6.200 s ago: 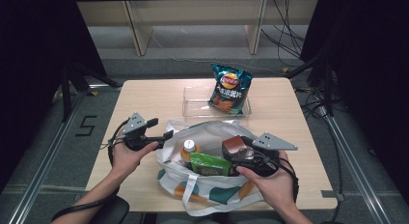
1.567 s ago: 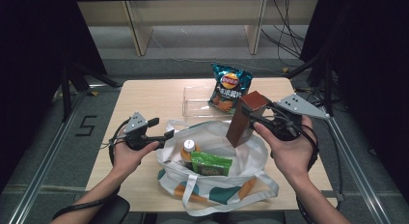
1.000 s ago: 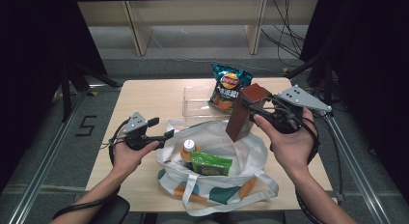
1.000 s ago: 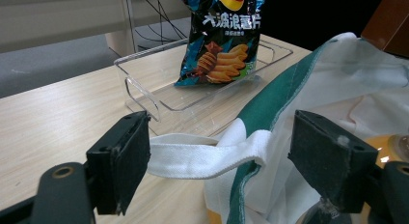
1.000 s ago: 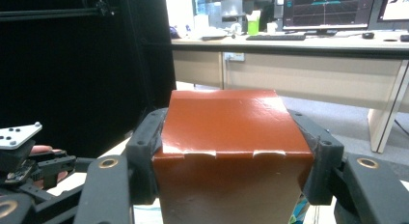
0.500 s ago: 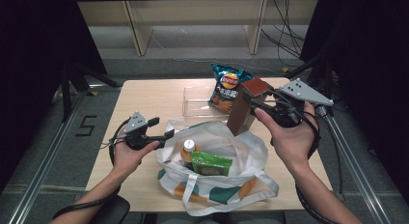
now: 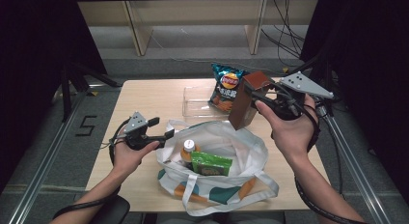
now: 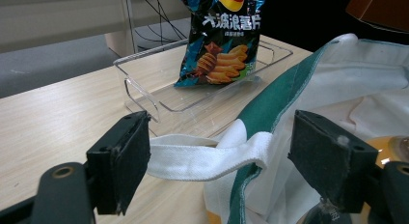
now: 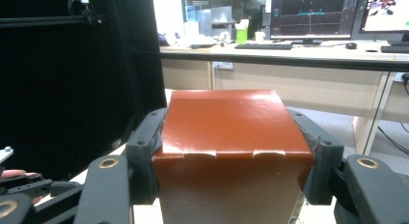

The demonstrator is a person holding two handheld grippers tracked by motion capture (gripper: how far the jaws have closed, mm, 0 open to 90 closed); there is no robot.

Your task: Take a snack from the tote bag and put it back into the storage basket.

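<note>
One brown box [image 7: 245, 99], clamped in right tongs [image 7: 255, 95], above one bag [image 7: 226, 159].

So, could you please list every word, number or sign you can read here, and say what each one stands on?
"5": black figure on the floor left of the table.
"大波浪薯片": white characters on the chip bag standing in the clear tray.
Round logo at the chip bag's top: cut off, unreadable.
Green packet in the tote bag: print too small.
Brown box: no text visible.
</note>
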